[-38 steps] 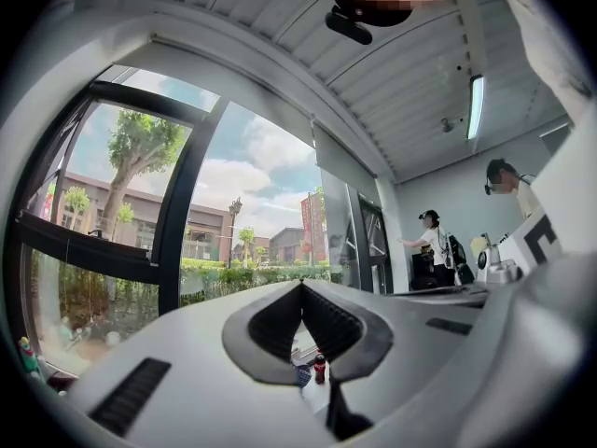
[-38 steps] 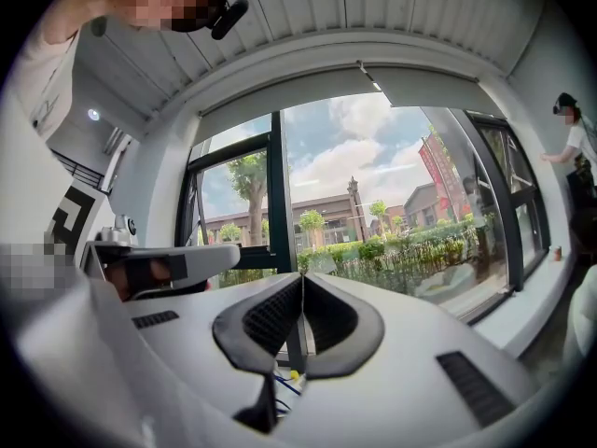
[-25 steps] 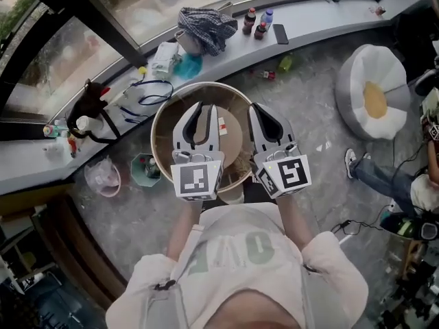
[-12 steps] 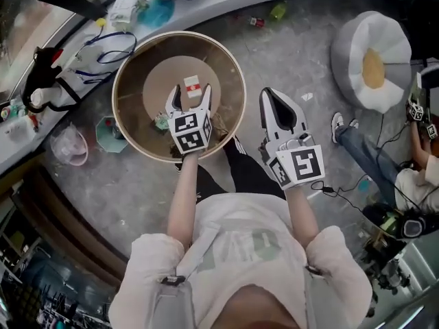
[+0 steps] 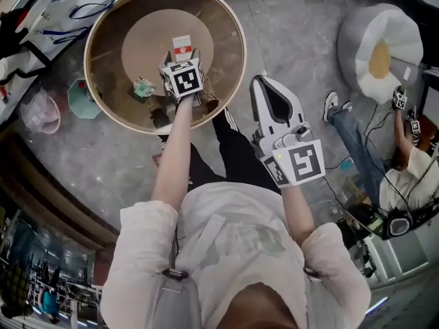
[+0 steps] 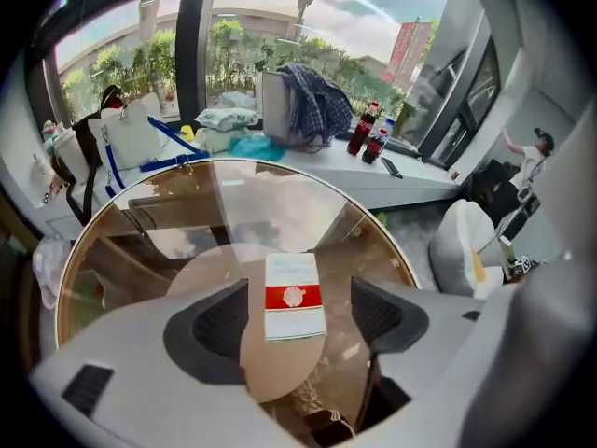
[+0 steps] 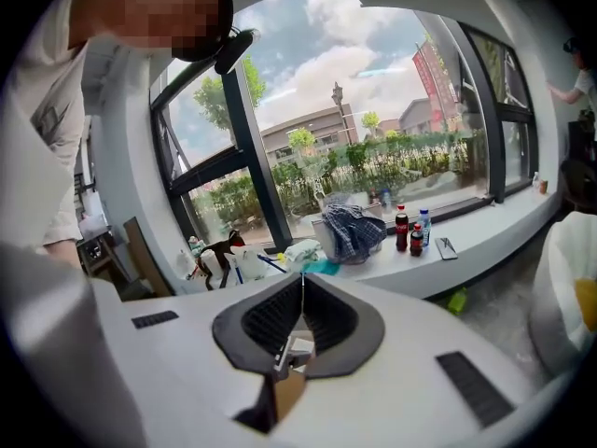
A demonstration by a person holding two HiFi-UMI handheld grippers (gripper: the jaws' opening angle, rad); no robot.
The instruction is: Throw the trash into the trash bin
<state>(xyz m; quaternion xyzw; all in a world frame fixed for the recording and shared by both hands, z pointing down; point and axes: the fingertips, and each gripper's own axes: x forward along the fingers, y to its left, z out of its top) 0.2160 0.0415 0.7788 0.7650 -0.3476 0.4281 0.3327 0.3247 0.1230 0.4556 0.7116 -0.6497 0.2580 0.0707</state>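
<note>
A white packet with a red band (image 5: pixel 182 46) (image 6: pixel 294 295) lies flat on the round glass-topped table (image 5: pixel 96 26) (image 6: pixel 84 241). My left gripper (image 5: pixel 180 60) (image 6: pixel 297 311) points steeply down just over the packet. Its jaws stand wide open on either side of the packet and do not touch it. A small green crumpled scrap (image 5: pixel 143 88) lies on the glass to the left. My right gripper (image 5: pixel 264 86) (image 7: pixel 301 292) hangs right of the table over the floor, jaws shut with nothing held. A small teal bin (image 5: pixel 81 100) stands on the floor left of the table.
A pink bag (image 5: pixel 38 112) lies beside the bin. A white beanbag with a yellow middle (image 5: pixel 377 53) sits at the upper right, and another person (image 5: pixel 405 177) sits at the right edge with cables on the floor. The window ledge (image 6: pixel 308 171) holds bags, clothes and bottles.
My left gripper has dropped from chest height down to the table top and tipped downward. The right gripper has sunk a little and stayed shut.
</note>
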